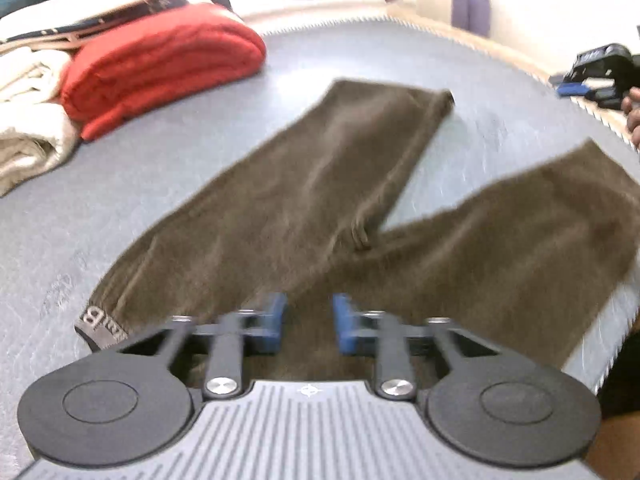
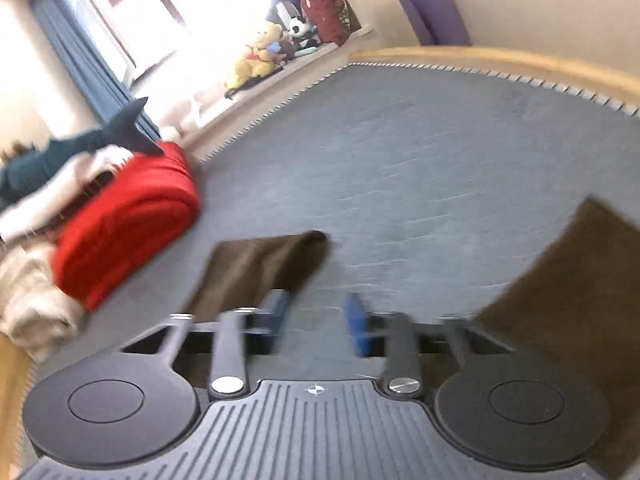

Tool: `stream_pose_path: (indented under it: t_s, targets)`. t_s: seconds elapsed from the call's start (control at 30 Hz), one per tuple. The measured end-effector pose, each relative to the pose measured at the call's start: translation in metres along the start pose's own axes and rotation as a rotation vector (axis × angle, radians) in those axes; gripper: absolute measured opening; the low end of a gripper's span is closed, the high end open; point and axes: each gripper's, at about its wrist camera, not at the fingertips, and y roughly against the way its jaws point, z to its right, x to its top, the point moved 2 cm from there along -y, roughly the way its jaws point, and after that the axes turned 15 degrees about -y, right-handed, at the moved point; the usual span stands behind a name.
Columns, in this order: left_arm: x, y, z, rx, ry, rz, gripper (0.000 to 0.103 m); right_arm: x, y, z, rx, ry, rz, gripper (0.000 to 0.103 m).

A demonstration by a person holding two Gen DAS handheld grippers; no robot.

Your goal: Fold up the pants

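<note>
Lying flat on the grey bed (image 1: 360,56), the brown pants (image 1: 304,200) spread their two legs in a V across the centre of the left wrist frame. Left tongs (image 1: 310,322) hover above the waist, narrowly parted, gripping nothing. Right tongs (image 2: 316,322) likewise stand slightly apart and empty. Folded red cloth (image 1: 160,64) sits upper left.

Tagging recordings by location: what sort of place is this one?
Most likely a bedroom: brown pants lie spread on a grey mattress, folded laundry including a red blanket is stacked beside them, and stuffed toys line the wall.
</note>
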Motion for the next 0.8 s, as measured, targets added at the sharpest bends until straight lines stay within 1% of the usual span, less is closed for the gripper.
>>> stream_pose_path:
  t_s: [0.03, 0.07, 0.17, 0.2, 0.27, 0.37, 0.47, 0.53, 0.6, 0.7, 0.8]
  targets:
    - [0.005, 0.001, 0.001, 0.016, 0.006, 0.024, 0.011, -0.001, -0.008, -0.003, 0.013, -0.017, -0.003, 0.017]
    - [0.01, 0.002, 0.001, 0.025, 0.009, 0.045, 0.007, -0.002, -0.017, -0.005, 0.023, -0.034, -0.005, 0.017]
    - [0.022, -0.001, 0.002, 0.04, 0.031, 0.094, 0.007, -0.007, -0.05, -0.009, 0.041, -0.104, -0.042, 0.017]
    - [0.026, -0.004, 0.002, 0.028, 0.043, 0.107, 0.007, -0.01, -0.06, -0.013, 0.052, -0.134, -0.062, 0.02]
    - [0.035, -0.012, 0.007, 0.004, 0.051, 0.121, 0.007, -0.016, -0.079, -0.015, 0.062, -0.196, -0.104, 0.02]
    - [0.044, -0.029, 0.011, 0.002, 0.061, 0.112, 0.007, -0.026, -0.107, -0.022, 0.074, -0.27, -0.148, 0.022]
    - [0.053, -0.055, 0.008, -0.005, 0.092, 0.067, 0.007, -0.036, -0.133, -0.027, 0.038, -0.294, -0.137, 0.027]
    - [0.059, -0.069, 0.004, 0.001, 0.118, 0.035, 0.007, -0.044, -0.15, -0.025, 0.004, -0.311, -0.139, 0.036]
    - [0.065, -0.079, -0.001, -0.008, 0.152, 0.021, 0.008, -0.052, -0.168, -0.022, -0.024, -0.322, -0.159, 0.042]
    - [0.073, -0.087, -0.006, -0.016, 0.173, 0.019, 0.008, -0.061, -0.192, -0.021, -0.064, -0.294, -0.192, 0.042]
    - [0.078, -0.095, -0.015, -0.015, 0.195, 0.009, 0.009, -0.065, -0.204, -0.02, -0.074, -0.275, -0.195, 0.042]
